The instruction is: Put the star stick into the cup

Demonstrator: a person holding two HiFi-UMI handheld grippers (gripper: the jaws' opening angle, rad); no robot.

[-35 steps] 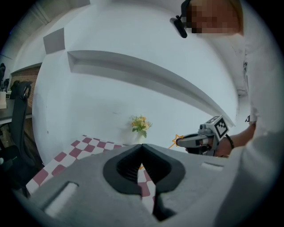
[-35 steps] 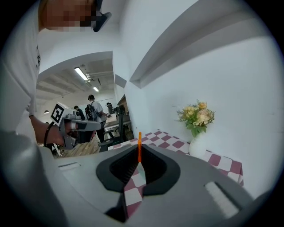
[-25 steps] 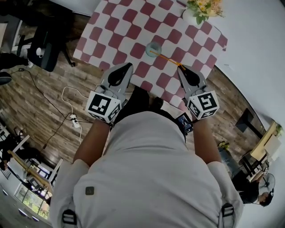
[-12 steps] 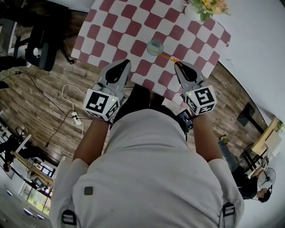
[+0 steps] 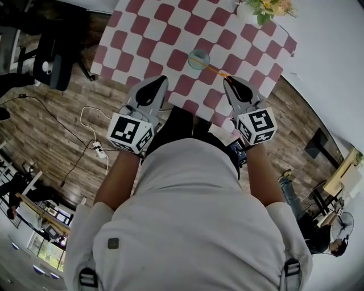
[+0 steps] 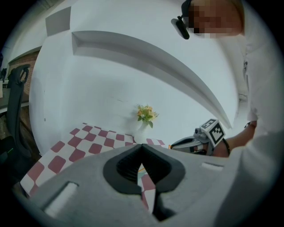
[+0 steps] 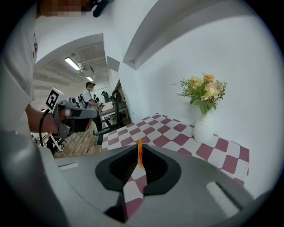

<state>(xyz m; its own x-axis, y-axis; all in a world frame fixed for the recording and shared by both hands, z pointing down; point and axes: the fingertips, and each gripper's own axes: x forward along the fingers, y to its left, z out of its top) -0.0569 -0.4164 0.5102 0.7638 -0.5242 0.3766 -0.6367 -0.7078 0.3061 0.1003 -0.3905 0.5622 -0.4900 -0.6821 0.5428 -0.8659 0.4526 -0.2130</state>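
Note:
A small pale-green cup (image 5: 198,59) stands on the red-and-white checked table (image 5: 148,34). A thin orange stick (image 5: 213,70) slants from the cup's rim back to my right gripper (image 5: 227,79), which is shut on its near end. Whether the far end is inside the cup I cannot tell. In the right gripper view the orange stick (image 7: 140,154) stands upright between the closed tips. My left gripper (image 5: 161,80) hovers over the table's near edge, left of the cup, shut and holding nothing; its tips (image 6: 142,146) meet.
A white vase of yellow flowers (image 5: 259,10) stands at the table's far right corner, against the white wall. A black office chair (image 5: 54,62) and a white cable with a power strip (image 5: 95,149) are on the wooden floor to the left.
The right gripper with the stick has edged slightly nearer the cup. The left gripper has barely moved.

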